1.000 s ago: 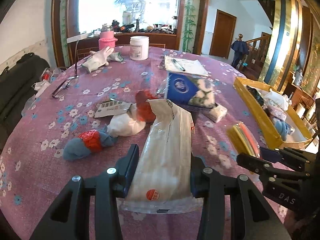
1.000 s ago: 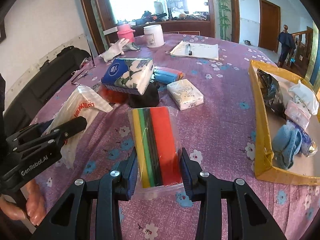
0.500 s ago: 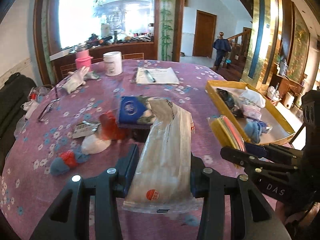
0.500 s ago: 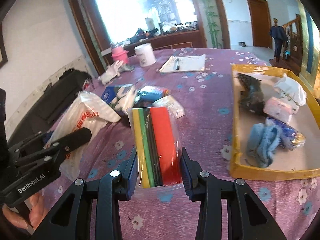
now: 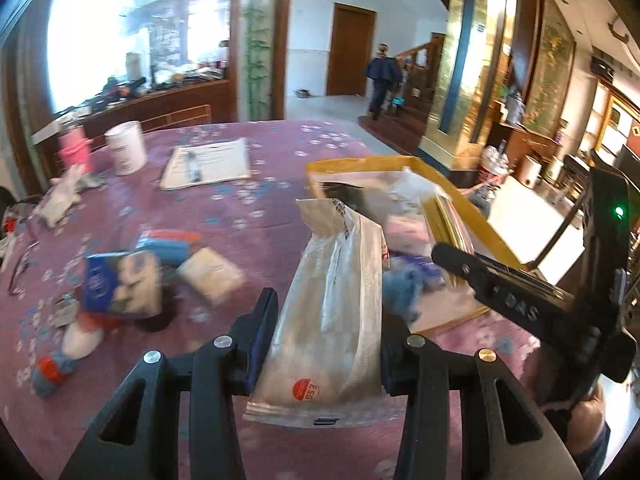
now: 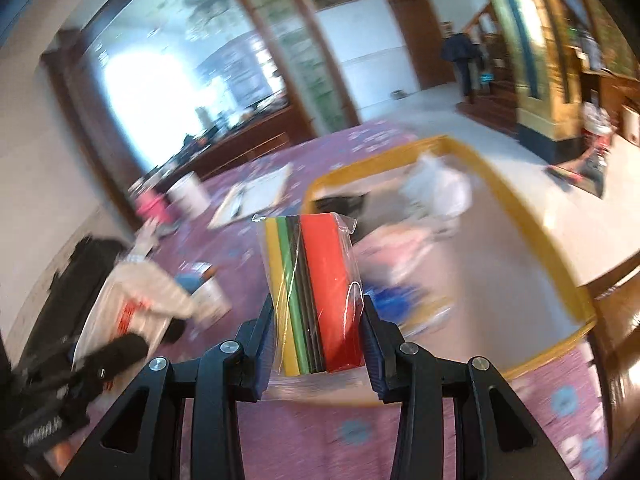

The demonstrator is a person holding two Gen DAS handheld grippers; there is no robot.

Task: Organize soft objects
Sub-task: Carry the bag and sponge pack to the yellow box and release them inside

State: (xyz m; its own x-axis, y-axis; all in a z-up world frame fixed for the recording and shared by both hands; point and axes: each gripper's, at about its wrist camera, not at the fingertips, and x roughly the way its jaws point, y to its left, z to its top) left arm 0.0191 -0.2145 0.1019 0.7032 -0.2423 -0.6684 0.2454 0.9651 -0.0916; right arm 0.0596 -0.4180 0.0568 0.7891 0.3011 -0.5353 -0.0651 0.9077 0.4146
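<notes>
- Both hands have swung across the purple flowered tablecloth [image 5: 264, 208] toward the yellow-rimmed tray [image 5: 456, 196] at its right edge; a sec ago the tray sat off to the side in both wrist views, now it's dead ahead & bigger. Frames are blurred.
- Left gripper [image 5: 326, 340]: jaws partly closed, clamped on the long clear plastic bag w/ a white soft pad inside and a red round sticker [image 5: 332, 300]. Same hold as before, no slip seen.
- Right gripper [image 6: 318, 338]: jaws partly closed, pinching the clear-wrapped stack of yellow, green, black & red foam sheets [image 6: 316, 288]. Hold also unchanged.
- Meaning for task: both soft items are off the cloth & in transit, so likely the carry-to-tray step; drop-off not yet done.
- Plastic bag: long axis runs straight out along the fingers, far end pointing at the tray's near-left corner, sticker end back by the camera. Held low over the cloth near its front edge, just short of the tray.
- Foam stack: long axis also along the fingers, leaning a bit left at the top; far end overlaps the tray's left rim in the right wrist view. Can't tell if it's truly above the tray yet.
- Tray already holds a white bag, pinkish pack, blue cloth [image 5: 404, 288], something dark at its far-left corner.
- Left behind mid-cloth: blue-and-white tissue pack [image 5: 120, 284], small white pack [image 5: 210, 274].
</notes>
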